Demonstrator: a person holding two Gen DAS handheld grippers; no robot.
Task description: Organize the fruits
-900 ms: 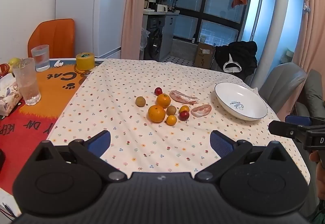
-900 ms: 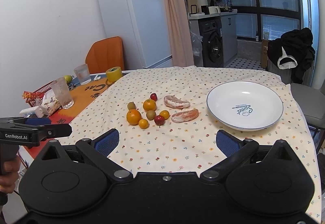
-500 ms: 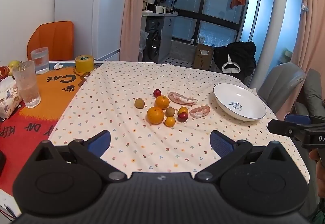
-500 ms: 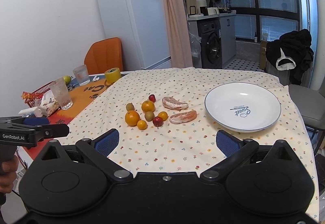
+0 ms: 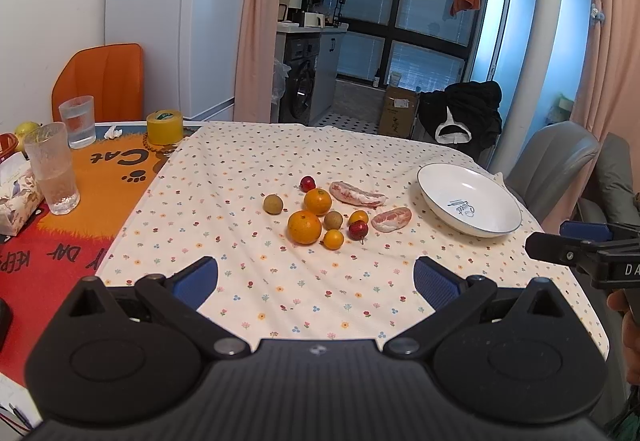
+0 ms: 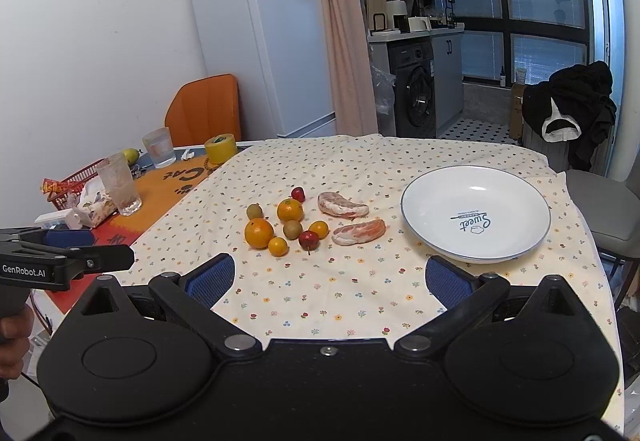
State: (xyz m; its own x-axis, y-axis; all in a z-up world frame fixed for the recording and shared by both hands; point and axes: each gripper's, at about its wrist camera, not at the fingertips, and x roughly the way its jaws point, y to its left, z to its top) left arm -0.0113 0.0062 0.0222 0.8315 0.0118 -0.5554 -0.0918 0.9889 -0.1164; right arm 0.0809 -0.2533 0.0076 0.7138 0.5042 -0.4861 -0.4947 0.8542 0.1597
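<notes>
Left hand-held gripper [image 5: 316, 283]: jaws spread wide, nothing between the blue pads [image 5: 196, 281], held above the near edge of the worktop [image 5: 260, 293]. Right hand-held gripper [image 6: 327, 281]: likewise released and empty, well short of the fruit.

Floral cloth [image 6: 360, 293] covers the worktop. Fruit cluster near its centre: large orange [image 6: 259, 232], smaller orange [image 6: 289, 210], two small yellow-orange fruits [image 6: 278, 246] and [image 6: 319, 229], two brownish-green fruits [image 6: 254, 211] and [image 6: 293, 229], two small red fruits [image 6: 297, 194] and [image 6: 309, 239]. Just right of the cluster, two peeled pinkish segments [image 6: 342, 204] and [image 6: 359, 231]. Further right, apart from these, an empty white plate [image 6: 416, 217].

On the orange mat at left: two glasses [image 5: 56, 169], yellow tape roll [image 5: 164, 127].
</notes>
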